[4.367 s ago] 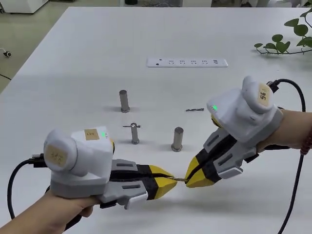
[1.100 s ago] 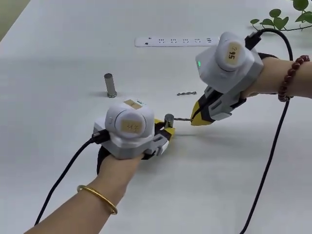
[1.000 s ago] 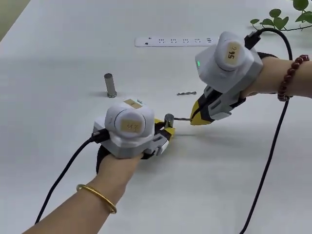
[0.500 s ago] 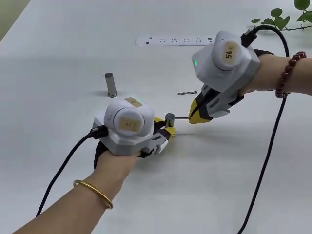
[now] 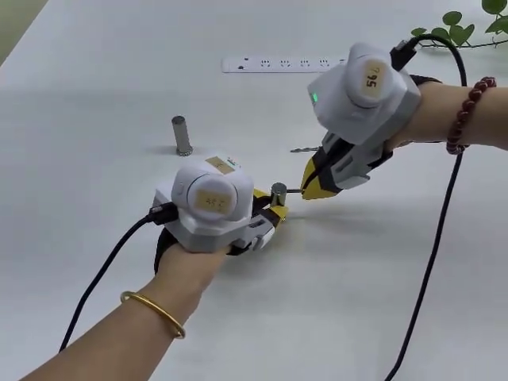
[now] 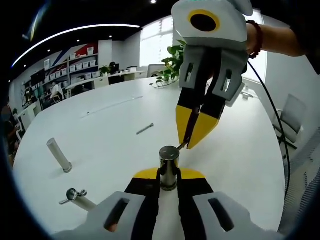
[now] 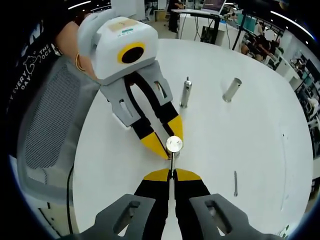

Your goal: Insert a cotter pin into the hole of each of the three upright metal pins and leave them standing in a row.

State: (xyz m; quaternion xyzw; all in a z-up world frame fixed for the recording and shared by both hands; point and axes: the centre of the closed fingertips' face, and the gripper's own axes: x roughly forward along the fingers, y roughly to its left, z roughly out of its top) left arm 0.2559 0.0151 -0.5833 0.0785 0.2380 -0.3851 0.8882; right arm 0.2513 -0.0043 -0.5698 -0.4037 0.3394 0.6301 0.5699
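Observation:
My left gripper (image 5: 272,209) is shut on an upright metal pin (image 5: 278,193), gripping its lower body (image 6: 169,170) between the yellow tips. From the right, my right gripper (image 5: 309,188) is shut on a thin cotter pin (image 5: 292,190) held level. The cotter pin's tip (image 6: 182,146) meets the side of the metal pin's head (image 7: 174,144). A second metal pin (image 7: 186,92) with a cotter pin through it stands behind the left gripper. A bare third metal pin (image 5: 182,136) stands further left. One loose cotter pin (image 5: 305,149) lies on the table.
A white power strip (image 5: 286,63) lies across the far side of the white table (image 5: 333,286). Plant leaves (image 5: 468,20) reach in at the far right corner. Black cables (image 5: 432,238) trail from both grippers toward the near edge.
The right gripper has moved left with the cotter pin, bringing its tip up to the held metal pin. The left gripper has stayed shut on that pin.

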